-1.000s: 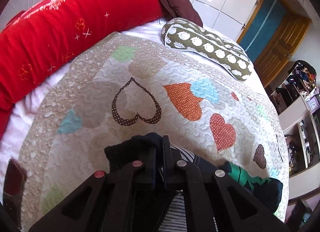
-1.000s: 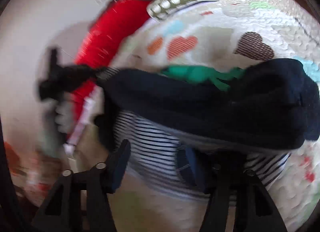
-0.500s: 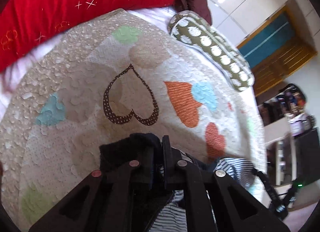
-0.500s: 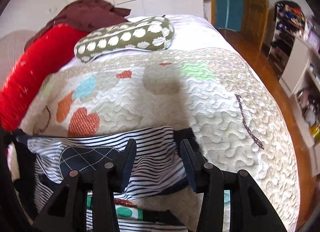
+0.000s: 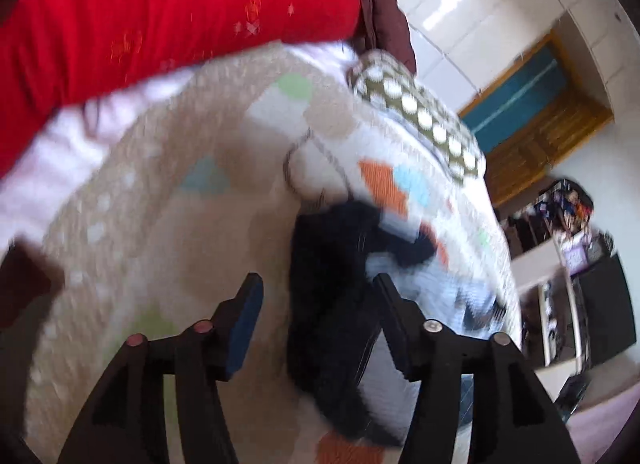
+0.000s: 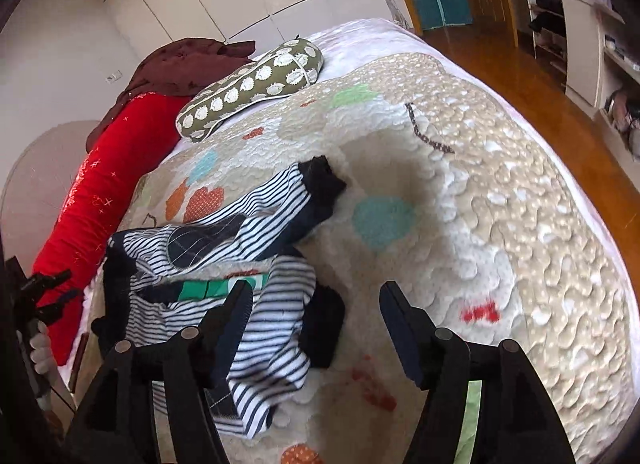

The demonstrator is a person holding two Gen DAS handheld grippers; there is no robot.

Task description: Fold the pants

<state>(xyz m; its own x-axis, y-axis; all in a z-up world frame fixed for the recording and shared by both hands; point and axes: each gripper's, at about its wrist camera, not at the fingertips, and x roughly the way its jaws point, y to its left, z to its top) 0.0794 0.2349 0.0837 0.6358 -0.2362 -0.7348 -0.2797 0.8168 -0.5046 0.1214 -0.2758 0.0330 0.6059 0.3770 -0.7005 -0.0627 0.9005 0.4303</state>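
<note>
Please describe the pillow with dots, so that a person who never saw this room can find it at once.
Start from the bed covered by the beige quilted bedspread with coloured hearts. At its far end, beside the long red bolster cushion, lies the olive-green pillow with white dots. No other thing on the bed is dotted; the navy-and-white striped pants lie nearer, in the middle.

Bare quilt (image 6: 500, 192) is lying open right of the pants (image 6: 240, 264); the spotted pillow (image 6: 252, 84) and red bolster (image 6: 92, 200) are blocking the far and left edges.
</note>
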